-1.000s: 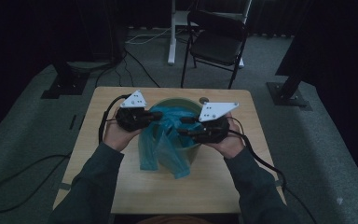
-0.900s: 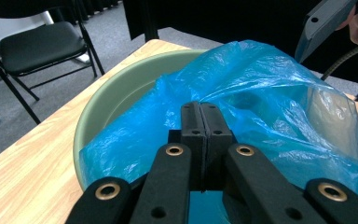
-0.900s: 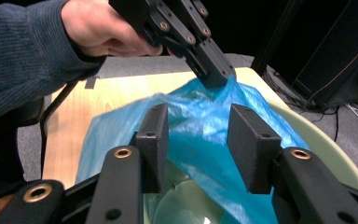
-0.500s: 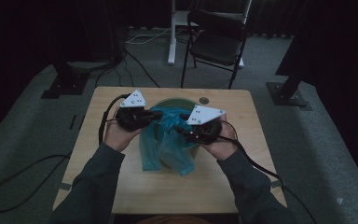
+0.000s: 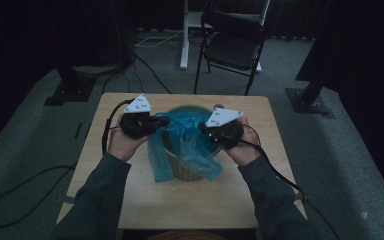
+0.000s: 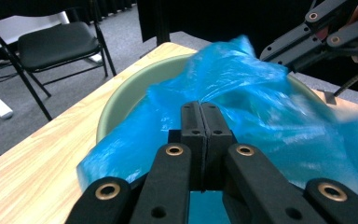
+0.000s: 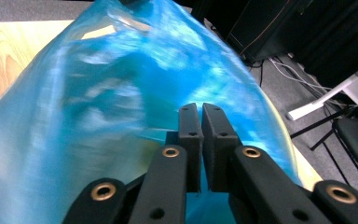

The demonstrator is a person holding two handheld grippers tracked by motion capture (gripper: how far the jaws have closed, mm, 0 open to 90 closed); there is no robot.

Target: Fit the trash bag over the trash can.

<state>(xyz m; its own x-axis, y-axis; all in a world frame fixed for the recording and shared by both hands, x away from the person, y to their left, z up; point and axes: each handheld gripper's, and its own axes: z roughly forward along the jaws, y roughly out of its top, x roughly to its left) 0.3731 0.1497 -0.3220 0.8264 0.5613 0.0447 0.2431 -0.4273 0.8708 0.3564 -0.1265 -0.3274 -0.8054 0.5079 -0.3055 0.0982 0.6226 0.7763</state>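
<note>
Where grey carpet surrounds it, the wooden table [image 5: 145,200] fronts a black chair [image 5: 232,45].

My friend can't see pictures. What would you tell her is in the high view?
A person at a wooden table holds a gripper in each hand, both pinching a blue plastic bag draped over a green bin. The left gripper grips the bag's left side, the right gripper its right. A black folding chair stands beyond.

A dim recording studio or lab: black curtains [image 5: 40,30], grey carpet [image 5: 330,165], stand bases [image 5: 310,102], floor cables [image 5: 15,200], a folding chair [image 5: 232,47] behind one wooden desk [image 5: 180,205].
</note>
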